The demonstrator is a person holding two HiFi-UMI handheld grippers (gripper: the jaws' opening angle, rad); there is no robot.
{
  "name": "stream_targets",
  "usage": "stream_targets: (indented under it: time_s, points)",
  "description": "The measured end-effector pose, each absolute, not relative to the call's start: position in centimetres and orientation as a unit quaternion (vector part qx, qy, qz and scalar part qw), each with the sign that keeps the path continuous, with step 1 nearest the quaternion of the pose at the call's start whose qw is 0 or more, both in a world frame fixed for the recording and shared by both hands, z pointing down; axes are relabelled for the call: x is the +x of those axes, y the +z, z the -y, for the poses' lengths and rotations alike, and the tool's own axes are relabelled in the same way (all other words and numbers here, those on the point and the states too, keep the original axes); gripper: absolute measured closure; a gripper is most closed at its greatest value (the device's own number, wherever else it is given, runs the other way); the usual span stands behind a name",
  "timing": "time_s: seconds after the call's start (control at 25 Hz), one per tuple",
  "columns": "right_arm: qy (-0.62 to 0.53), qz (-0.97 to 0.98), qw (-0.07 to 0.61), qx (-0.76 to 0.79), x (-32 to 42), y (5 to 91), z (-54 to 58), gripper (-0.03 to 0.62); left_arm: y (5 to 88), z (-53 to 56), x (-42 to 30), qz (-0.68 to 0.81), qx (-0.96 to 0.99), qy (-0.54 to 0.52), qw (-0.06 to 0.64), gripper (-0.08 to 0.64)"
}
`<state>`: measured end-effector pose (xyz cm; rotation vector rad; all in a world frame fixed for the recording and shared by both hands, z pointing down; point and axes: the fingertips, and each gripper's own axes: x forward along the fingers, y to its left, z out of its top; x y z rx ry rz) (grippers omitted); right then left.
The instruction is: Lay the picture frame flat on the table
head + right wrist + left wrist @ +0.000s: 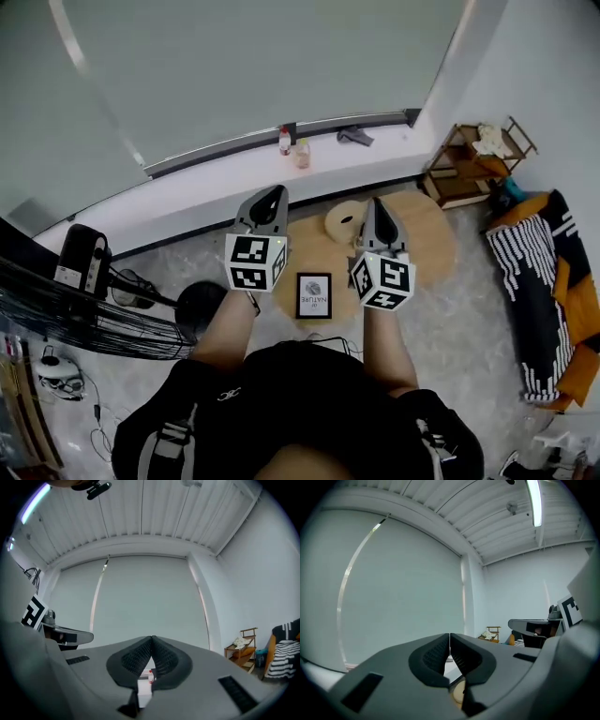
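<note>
Frame (313, 295) on round wood table (427, 234), near its front edge. Left gripper (275, 193) & right gripper (377, 202) held above it, jaws pressed together, empty. Grey floor (469, 309); sill (216, 164) w/ bottles (285, 141).

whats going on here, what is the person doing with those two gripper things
A person stands over a round wooden table with a gripper in each hand. The left gripper and the right gripper both have their jaws shut on nothing, and both are raised, pointing toward the pale window blind rather than down at the table. The black picture frame with a white print appears to lie flat, face up, on the table below them. Neither gripper touches it.
</note>
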<state>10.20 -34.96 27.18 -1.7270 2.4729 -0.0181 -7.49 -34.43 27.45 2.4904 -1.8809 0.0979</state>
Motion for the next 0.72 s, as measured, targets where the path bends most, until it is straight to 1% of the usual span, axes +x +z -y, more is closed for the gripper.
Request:
stream_targets:
  time_s: [0.28,0.48,0.72]
  points:
    - [-0.009,-0.820,0.025,-0.572,11.0,28.5,34.3,0.580,28.4,33.6,-6.9,0.604,0.795,0.049,0.022,0.537]
    - [-0.009,-0.825,0.031,-0.564,12.3,28.2,34.5,0.578,28.9,33.6,-5.4,0.602,0.796,0.052,0.032,0.537]
    - [-0.005,-0.828,0.021,-0.560,13.2,29.1,34.3,0.578,29.2,33.5,-3.7,0.603,0.795,0.061,0.028,0.537]
